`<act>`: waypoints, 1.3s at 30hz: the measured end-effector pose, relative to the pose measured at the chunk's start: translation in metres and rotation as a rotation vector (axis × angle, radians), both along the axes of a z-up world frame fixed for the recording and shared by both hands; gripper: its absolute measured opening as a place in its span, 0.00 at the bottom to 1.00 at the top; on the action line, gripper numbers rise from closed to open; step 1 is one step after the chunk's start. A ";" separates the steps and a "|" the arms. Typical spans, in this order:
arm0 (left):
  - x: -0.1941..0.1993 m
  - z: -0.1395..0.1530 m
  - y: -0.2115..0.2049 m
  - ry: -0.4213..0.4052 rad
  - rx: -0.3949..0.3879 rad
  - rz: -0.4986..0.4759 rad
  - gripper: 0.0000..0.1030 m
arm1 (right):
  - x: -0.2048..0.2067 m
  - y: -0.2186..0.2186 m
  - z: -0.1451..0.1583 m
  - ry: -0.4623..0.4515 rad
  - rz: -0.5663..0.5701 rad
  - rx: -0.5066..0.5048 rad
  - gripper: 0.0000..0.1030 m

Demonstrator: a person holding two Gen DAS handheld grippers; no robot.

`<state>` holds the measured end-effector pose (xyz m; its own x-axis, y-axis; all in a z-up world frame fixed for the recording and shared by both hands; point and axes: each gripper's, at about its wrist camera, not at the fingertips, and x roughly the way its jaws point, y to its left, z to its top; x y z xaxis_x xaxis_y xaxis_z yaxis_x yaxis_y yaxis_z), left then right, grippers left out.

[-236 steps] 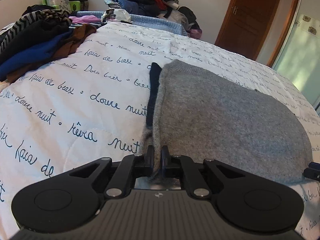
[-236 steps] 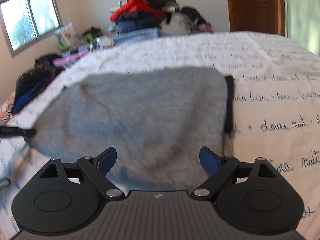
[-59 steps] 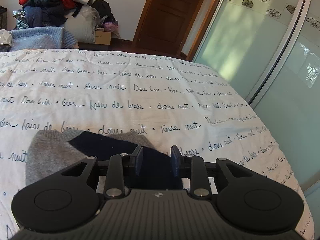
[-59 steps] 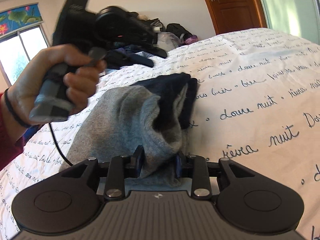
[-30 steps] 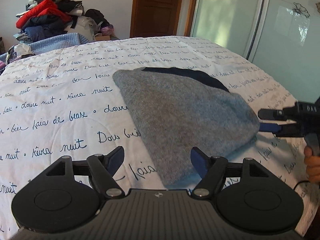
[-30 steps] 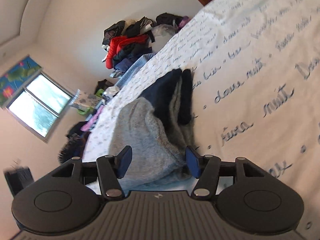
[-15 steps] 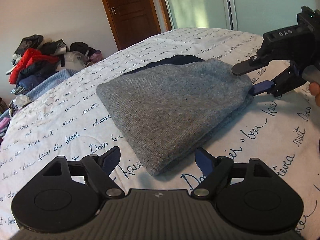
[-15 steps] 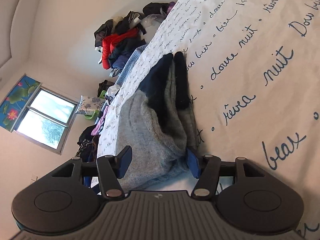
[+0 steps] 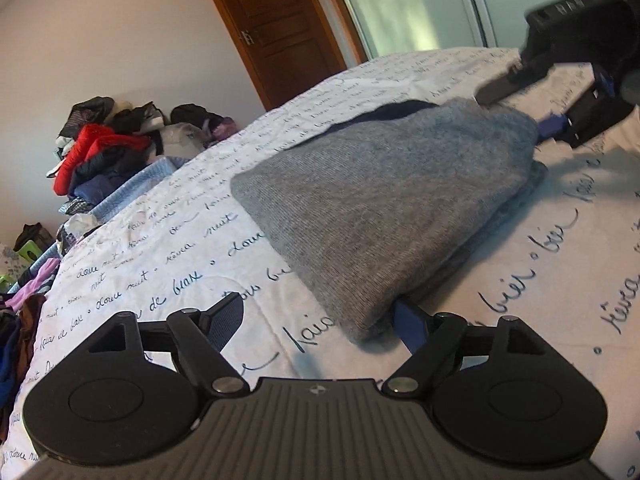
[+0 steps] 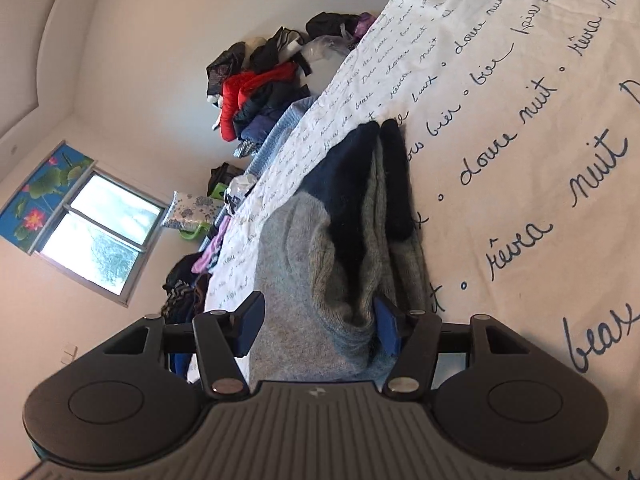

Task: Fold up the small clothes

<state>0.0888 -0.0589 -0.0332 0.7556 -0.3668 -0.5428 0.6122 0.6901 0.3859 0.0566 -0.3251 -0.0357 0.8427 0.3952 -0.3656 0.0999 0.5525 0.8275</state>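
A folded grey knit garment (image 9: pixel 392 208) with dark navy trim lies on the white bed cover (image 9: pixel 160 264). My left gripper (image 9: pixel 320 320) is open, its right finger (image 9: pixel 412 322) slid under the garment's near corner. My right gripper (image 10: pixel 316 328) is open around the garment's thick folded edge (image 10: pixel 340 280); its right finger (image 10: pixel 386 328) lies under the layers. The right gripper also shows in the left wrist view (image 9: pixel 560 120) at the garment's far corner, tilted on its side.
The cover (image 10: pixel 540 160) carries dark script print. A pile of clothes (image 9: pixel 104 148) with a red jacket stands past the bed's far end. More clothes (image 9: pixel 16 320) lie at the left edge. A wooden door (image 9: pixel 276 28) and glass panels stand behind.
My left gripper has moved closer and lower, its right finger now under the garment's corner. The right gripper stays open at the far edge, pushed slightly further in.
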 end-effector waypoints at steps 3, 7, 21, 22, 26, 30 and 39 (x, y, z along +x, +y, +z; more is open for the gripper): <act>0.005 0.004 0.002 0.005 -0.040 0.021 0.73 | 0.002 0.007 -0.005 0.023 0.015 -0.016 0.53; 0.014 0.007 0.009 0.056 -0.094 0.040 0.54 | 0.006 0.010 -0.011 0.042 0.012 -0.061 0.21; 0.006 0.008 0.030 0.133 -0.121 0.045 0.53 | -0.004 0.008 -0.019 0.103 -0.004 -0.147 0.11; 0.005 0.012 0.031 0.134 -0.136 0.038 0.59 | -0.007 0.010 -0.013 0.098 -0.008 -0.179 0.13; 0.006 0.026 0.035 0.165 -0.228 0.006 0.78 | -0.017 0.016 0.013 0.052 -0.037 -0.361 0.30; 0.024 0.031 0.034 0.295 -0.358 0.020 0.82 | -0.012 0.014 0.018 0.031 -0.021 -0.378 0.69; 0.085 -0.010 0.046 0.688 -0.605 0.102 0.82 | 0.010 0.011 -0.009 0.078 0.045 -0.291 0.69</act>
<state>0.1735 -0.0134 -0.0430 0.3815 -0.6839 -0.6219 0.4977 0.7189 -0.4853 0.0667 -0.3143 -0.0445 0.7917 0.3007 -0.5318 0.1266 0.7708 0.6244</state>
